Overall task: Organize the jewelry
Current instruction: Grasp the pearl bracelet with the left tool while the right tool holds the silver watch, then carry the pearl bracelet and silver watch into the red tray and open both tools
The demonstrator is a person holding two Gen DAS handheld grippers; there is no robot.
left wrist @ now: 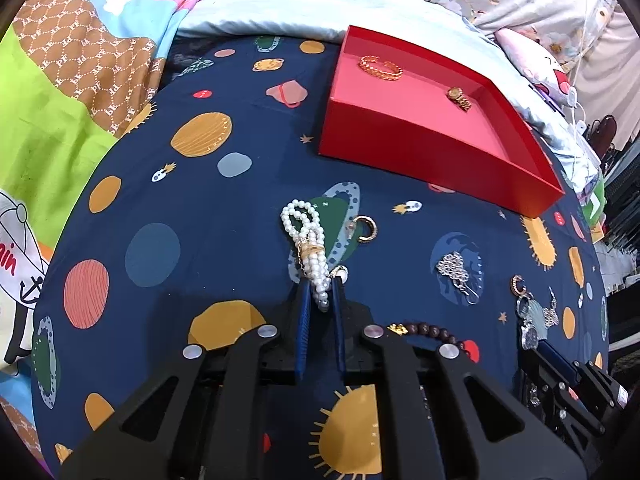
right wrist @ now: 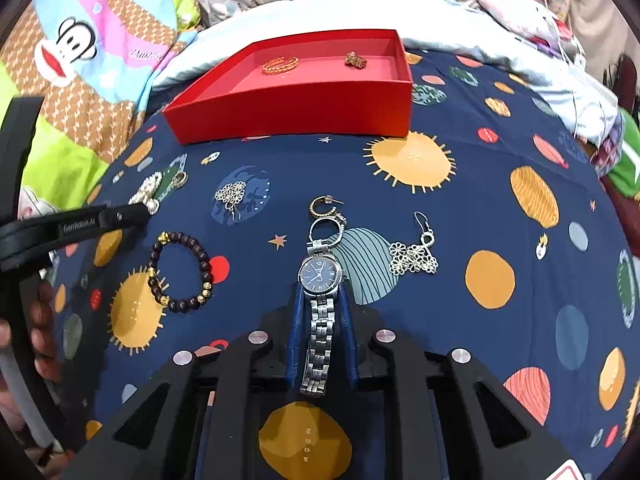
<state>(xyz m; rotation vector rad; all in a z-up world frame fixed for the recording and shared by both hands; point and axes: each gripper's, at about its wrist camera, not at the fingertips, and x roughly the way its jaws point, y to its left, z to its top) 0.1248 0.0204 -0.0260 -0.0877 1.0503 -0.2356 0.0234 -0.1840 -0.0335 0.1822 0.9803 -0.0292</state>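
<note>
Closest to the camera is the right gripper point(right wrist: 320, 292), its blue fingers point(right wrist: 295, 320) set narrow on both sides of the silver watch point(right wrist: 319, 276); whether they squeeze it, I cannot tell. Everything lies on a bed with a dark blue planet sheet point(left wrist: 224, 200). Colorful cartoon blankets point(left wrist: 60, 80) are bunched behind. The red box point(left wrist: 420, 132) sits at the far side, a gold bangle point(left wrist: 380, 67) and a small gold watch point(left wrist: 459, 98) inside. In front of the box, the left gripper point(left wrist: 322, 286) has narrow fingers around the pearl necklace point(left wrist: 308, 248).
</note>
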